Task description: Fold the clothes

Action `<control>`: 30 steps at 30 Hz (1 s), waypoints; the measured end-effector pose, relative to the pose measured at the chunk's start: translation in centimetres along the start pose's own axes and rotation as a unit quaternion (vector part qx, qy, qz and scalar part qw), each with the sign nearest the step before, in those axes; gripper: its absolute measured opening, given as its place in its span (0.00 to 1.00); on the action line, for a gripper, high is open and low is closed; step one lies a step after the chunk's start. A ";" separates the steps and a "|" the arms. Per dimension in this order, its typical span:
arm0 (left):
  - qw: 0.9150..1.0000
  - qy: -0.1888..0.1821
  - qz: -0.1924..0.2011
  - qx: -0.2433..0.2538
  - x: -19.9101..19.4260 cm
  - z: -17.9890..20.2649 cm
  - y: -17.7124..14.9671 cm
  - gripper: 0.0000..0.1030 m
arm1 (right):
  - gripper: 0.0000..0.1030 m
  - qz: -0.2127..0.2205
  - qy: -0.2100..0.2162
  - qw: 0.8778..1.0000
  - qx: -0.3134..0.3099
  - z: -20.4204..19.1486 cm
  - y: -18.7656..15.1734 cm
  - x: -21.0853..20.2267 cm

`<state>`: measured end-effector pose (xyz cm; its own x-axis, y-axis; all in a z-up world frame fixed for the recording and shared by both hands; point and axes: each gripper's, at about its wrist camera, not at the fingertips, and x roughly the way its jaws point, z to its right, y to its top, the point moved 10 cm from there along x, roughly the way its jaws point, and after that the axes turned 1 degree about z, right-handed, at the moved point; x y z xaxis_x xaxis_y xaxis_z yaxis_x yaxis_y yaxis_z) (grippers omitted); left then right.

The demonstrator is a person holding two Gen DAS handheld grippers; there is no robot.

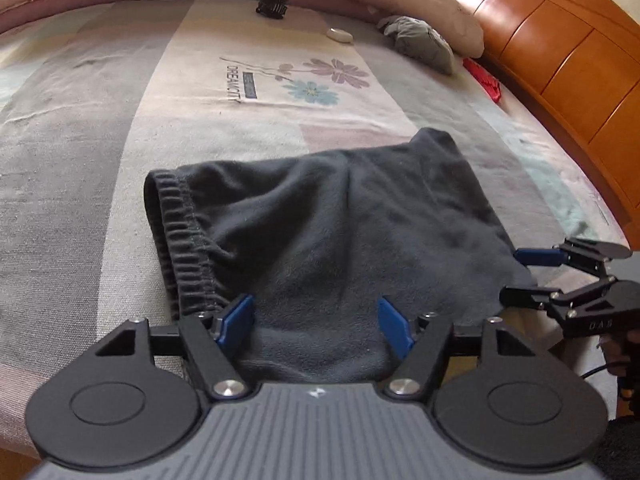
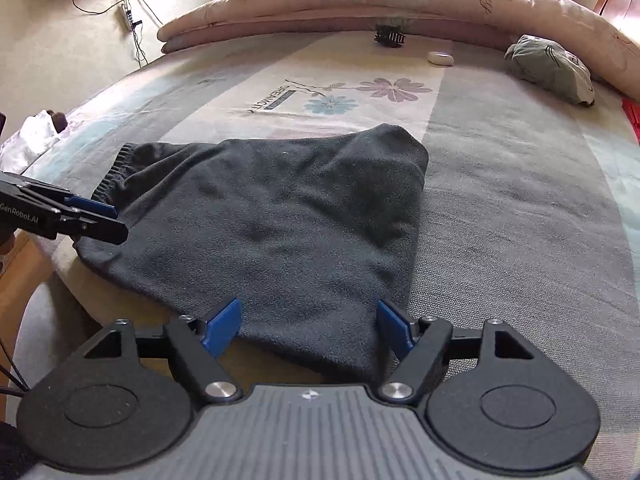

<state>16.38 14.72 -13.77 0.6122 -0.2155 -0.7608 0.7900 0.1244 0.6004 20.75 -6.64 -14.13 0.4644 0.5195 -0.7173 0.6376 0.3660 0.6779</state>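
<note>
Mid-fold on dark shorts (image 2: 272, 216) at bed's (image 2: 520, 184) near edge: left gripper (image 1: 316, 326) wide, empty; right gripper (image 2: 310, 326) empty, wide; next, grasp near hem.

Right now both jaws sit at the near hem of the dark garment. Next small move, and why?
Probably ease both grippers back off the near edge. The dark fleece shorts lie folded on the bed sheet; the left gripper stands open and the right gripper has its jaws opening, cloth between the pads but not pinched. It looks like a release, so clearing the fabric comes before another fold.
</note>
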 end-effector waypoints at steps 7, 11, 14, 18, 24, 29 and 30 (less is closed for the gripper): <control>0.997 -0.054 0.039 0.044 1.0 4.8 3.9 0.67 | 0.78 0.004 0.009 1.000 -0.004 -0.4 -0.3 0.0; 0.999 -0.048 0.019 0.015 5.2 4.3 4.4 0.69 | 0.79 0.006 0.012 1.000 -0.001 -0.2 -0.6 -0.4; 0.999 -0.032 0.013 -0.039 6.1 3.0 4.8 0.66 | 0.79 0.008 0.020 1.000 0.018 0.4 -0.7 -0.9; 0.999 -0.037 0.040 0.003 4.1 4.9 6.5 0.68 | 0.79 0.031 0.046 0.998 0.030 0.1 0.1 -1.9; 1.000 -0.009 0.012 0.003 6.3 4.4 5.6 0.67 | 0.81 0.013 0.057 0.998 0.014 -0.9 -0.2 0.0; 1.000 -0.025 0.001 -0.005 5.8 6.0 7.3 0.69 | 0.92 0.029 0.089 0.995 0.028 -0.5 -0.9 0.0; 0.999 -0.046 0.002 -0.002 5.6 7.2 8.1 0.69 | 0.94 0.030 0.094 0.995 0.029 -0.4 -0.9 0.0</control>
<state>25.96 7.61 -11.37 0.6099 -0.3037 -0.7320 0.7876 0.1300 0.6023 19.93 -6.61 -14.65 0.3827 0.6770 -0.6286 0.6495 0.2867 0.7043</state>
